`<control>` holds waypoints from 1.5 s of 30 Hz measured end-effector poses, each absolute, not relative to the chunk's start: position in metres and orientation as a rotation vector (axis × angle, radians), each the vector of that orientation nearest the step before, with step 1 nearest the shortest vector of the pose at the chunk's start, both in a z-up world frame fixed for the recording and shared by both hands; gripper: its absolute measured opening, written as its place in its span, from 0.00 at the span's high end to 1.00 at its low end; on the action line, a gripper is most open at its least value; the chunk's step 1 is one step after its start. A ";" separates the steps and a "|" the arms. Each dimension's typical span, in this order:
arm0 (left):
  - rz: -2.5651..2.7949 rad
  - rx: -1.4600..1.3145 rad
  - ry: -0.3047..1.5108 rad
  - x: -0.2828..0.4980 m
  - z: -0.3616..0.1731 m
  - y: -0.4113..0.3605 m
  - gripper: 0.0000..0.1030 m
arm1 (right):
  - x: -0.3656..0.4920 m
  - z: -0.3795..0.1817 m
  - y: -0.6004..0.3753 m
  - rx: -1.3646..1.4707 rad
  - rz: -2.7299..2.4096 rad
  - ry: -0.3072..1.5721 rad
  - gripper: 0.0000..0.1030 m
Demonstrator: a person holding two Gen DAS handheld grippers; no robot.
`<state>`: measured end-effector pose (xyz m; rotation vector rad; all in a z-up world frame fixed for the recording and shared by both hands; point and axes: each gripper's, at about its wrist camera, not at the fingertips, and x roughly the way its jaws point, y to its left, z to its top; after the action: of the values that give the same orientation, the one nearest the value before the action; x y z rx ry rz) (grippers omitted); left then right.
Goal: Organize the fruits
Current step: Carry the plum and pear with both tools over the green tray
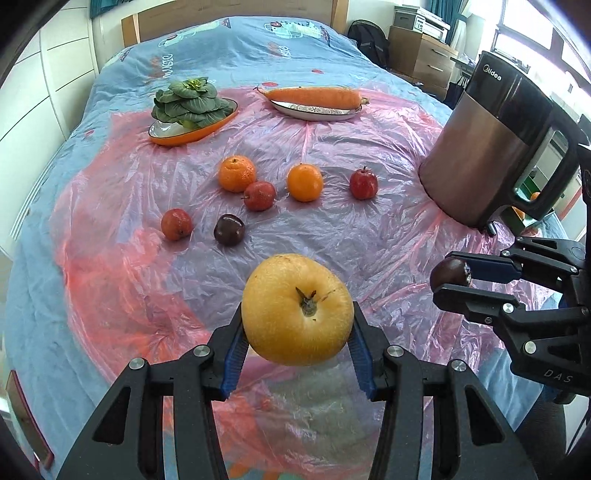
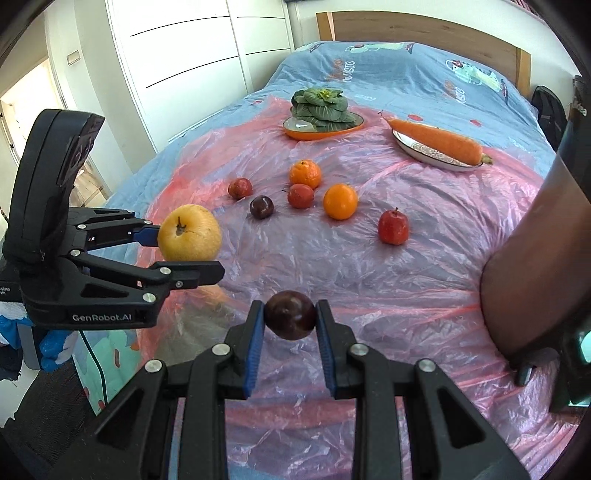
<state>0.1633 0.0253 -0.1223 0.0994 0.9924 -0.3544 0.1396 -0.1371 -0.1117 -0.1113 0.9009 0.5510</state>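
The left gripper (image 1: 298,334) is clamped on 1 yellow pear (image 1: 297,308), held above the near part of the sheet, stem end facing the camera. The right gripper (image 2: 290,320) is closed on 1 dark plum (image 2: 290,314), also lifted off the surface, to the right of the pear. Lying loose on the sheet are 6 more fruits: 2 oranges, one (image 1: 236,173) on the left and one (image 1: 304,182) on the right; 3 small red fruits, one (image 1: 259,195) touching the left orange, one (image 1: 364,183) alone to the right and one (image 1: 176,223) at the far left; and 1 second dark plum (image 1: 229,229) just beside that far-left red one. Beyond them stand 2 dishes: an orange dish (image 1: 192,131) holding 1 leafy green (image 1: 190,101), and a white plate (image 1: 314,110) carrying 1 carrot (image 1: 314,96). 1 metal kettle (image 1: 491,147) stands at the right edge. Everything rests on a crinkled pink plastic sheet (image 1: 369,236) spread over a blue printed bedcover (image 1: 240,48) on a bed with a wooden headboard (image 2: 417,31). White wardrobe doors (image 2: 192,55) line the left wall, and a wooden cabinet (image 1: 421,55) stands near a bright window.
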 end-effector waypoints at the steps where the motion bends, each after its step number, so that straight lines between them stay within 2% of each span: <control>1: -0.353 0.099 0.988 0.160 -0.119 0.026 0.57 | 0.135 -0.109 -0.139 -0.112 0.546 0.898 0.99; 13: -0.353 0.109 0.932 0.118 -0.084 0.018 0.57 | 0.085 -0.077 -0.170 -0.107 0.472 0.860 0.99; 23: -0.403 0.147 0.899 0.089 -0.059 -0.021 0.57 | 0.051 -0.073 -0.224 -0.042 0.350 0.847 0.99; 45: -0.799 0.285 0.882 0.067 -0.037 -0.250 0.57 | 0.038 -0.078 -0.450 0.172 -0.054 0.789 0.99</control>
<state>0.0674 -0.2498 -0.0370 0.2849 0.8823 -0.7988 0.0383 -0.4500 -0.0783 0.1717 0.7885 -0.0536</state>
